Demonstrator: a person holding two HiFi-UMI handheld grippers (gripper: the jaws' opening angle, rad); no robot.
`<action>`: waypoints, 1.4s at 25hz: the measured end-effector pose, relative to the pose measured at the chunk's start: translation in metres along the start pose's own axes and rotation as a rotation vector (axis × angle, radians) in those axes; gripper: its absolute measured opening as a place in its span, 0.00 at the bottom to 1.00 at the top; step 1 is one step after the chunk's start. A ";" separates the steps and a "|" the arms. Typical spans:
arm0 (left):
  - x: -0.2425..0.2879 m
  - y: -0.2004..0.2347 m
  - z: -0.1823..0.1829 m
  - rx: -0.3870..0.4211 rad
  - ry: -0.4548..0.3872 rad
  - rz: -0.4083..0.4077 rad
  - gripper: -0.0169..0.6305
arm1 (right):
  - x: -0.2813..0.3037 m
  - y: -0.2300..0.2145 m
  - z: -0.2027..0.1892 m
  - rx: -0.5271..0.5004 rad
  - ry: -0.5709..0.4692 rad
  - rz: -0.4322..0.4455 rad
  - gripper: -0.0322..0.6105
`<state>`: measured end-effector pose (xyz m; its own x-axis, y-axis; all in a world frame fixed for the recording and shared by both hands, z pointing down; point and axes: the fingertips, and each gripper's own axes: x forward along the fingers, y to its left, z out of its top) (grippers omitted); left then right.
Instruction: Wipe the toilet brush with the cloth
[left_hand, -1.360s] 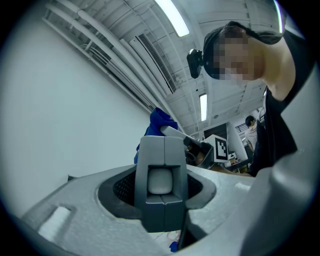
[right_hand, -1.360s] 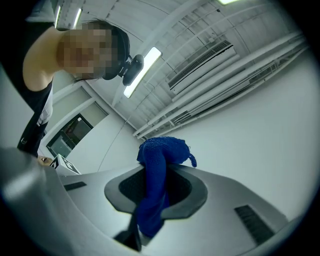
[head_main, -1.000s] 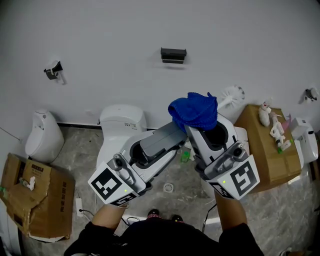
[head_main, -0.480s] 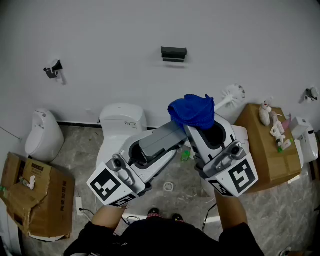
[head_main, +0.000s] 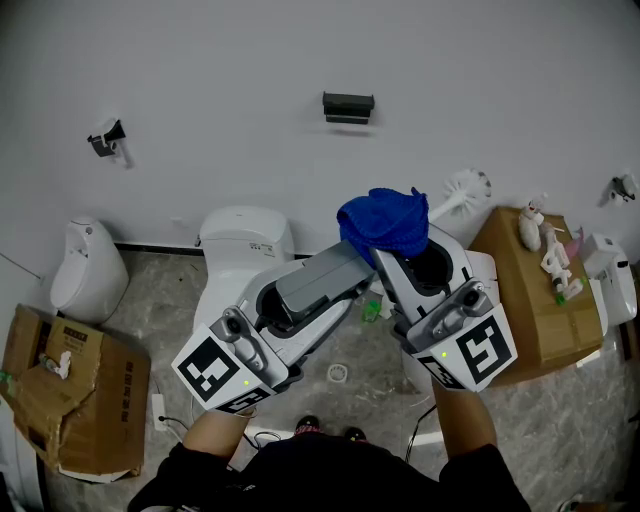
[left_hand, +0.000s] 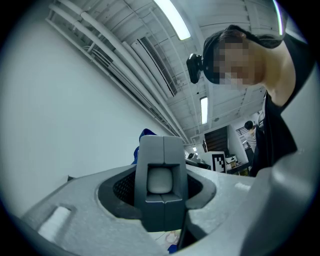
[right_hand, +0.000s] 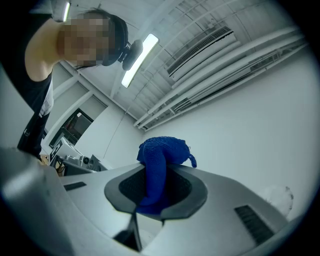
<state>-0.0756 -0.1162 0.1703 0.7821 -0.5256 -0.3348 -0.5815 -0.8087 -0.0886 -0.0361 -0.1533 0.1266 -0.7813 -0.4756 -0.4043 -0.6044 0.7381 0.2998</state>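
In the head view both grippers are raised in front of the white wall. My right gripper (head_main: 402, 250) is shut on a bunched blue cloth (head_main: 385, 225), which bulges out above its jaws (right_hand: 162, 155). My left gripper (head_main: 345, 262) is shut on the handle of the white toilet brush. The handle's pale end shows between the grey fingers (left_hand: 161, 180). The brush's bristle head (head_main: 465, 188) sticks out up and to the right, past the cloth. The cloth lies over the handle and hides its middle stretch. In the left gripper view a bit of the cloth (left_hand: 145, 136) peeks out behind the fingers.
A white toilet (head_main: 245, 240) stands against the wall below the grippers, and a white bin (head_main: 85, 270) stands to its left. An opened cardboard box (head_main: 70, 390) lies at the left. Another box (head_main: 530, 300) at the right carries small items. A floor drain (head_main: 337, 374) is near my feet.
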 end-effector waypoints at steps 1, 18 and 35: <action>0.000 0.000 0.000 0.000 0.000 0.000 0.32 | 0.000 0.000 0.000 -0.001 0.000 -0.001 0.18; 0.000 -0.001 0.003 0.023 -0.001 0.008 0.32 | -0.001 -0.009 -0.002 -0.012 0.019 -0.023 0.18; 0.000 -0.003 0.007 0.040 0.000 0.015 0.31 | -0.008 -0.031 -0.007 -0.014 0.027 -0.076 0.18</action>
<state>-0.0759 -0.1122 0.1646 0.7732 -0.5378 -0.3361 -0.6018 -0.7894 -0.1213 -0.0124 -0.1764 0.1267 -0.7368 -0.5427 -0.4031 -0.6641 0.6929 0.2808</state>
